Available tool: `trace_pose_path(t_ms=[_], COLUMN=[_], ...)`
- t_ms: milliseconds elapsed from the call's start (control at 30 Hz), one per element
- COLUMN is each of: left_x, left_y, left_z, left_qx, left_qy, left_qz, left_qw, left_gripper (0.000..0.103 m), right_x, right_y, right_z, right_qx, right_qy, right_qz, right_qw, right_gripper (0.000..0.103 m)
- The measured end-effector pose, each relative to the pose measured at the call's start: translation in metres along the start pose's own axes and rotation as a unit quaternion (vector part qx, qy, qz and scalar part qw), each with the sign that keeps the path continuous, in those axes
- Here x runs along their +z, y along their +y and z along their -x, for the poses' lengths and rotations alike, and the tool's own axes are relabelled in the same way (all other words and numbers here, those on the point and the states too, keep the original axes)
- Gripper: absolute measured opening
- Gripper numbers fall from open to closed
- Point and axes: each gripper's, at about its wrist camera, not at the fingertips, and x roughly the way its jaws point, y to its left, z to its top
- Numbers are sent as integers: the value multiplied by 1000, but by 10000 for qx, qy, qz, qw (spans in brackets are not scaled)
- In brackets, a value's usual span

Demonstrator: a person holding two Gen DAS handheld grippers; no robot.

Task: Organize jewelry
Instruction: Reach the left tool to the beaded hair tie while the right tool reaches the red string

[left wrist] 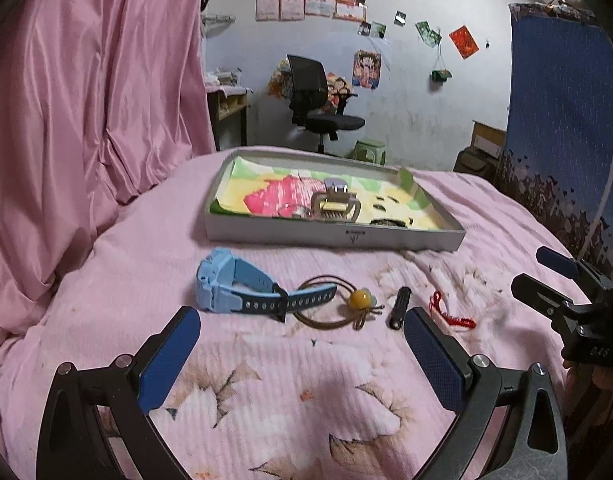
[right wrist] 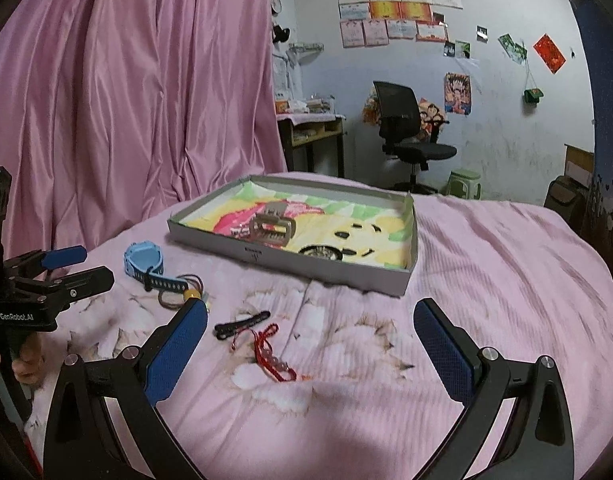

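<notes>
We note open pink bedspread [right wrist: 486,280] nearest both grippers. The left gripper [left wrist: 302,344] and right gripper [right wrist: 310,336] stand spread wide, holding nothing. The blue watch [left wrist: 234,288] lies at 12 o'clock of the left gripper, strap running 9 to 3. Beyond, the tray [left wrist: 338,236] sits toward the bed's far edge.

watch [left wrist: 230,288] left of hairpin [left wrist: 399,307], tray [left wrist: 334,236] behind
</notes>
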Motion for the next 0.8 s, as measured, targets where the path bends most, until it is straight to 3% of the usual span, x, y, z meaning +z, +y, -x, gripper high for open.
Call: trace_pose_path(t_ms=[500,800], left_x=[-4,-5], left_y=[-1,-9], left_z=[-19,-34], left_qx=[-214,-538], left_qy=[509,785], left_qz=[-38,-223], left_qw=[9985,9952], left_gripper=[101,74], right_x=[-11,-17], right_y=[8,13], right_z=[-23,-39], right_qx=[-87,61], right_qy=[762,1165], right_qz=[182,263], right_qw=[9969,9928], right_gripper=[102,99])
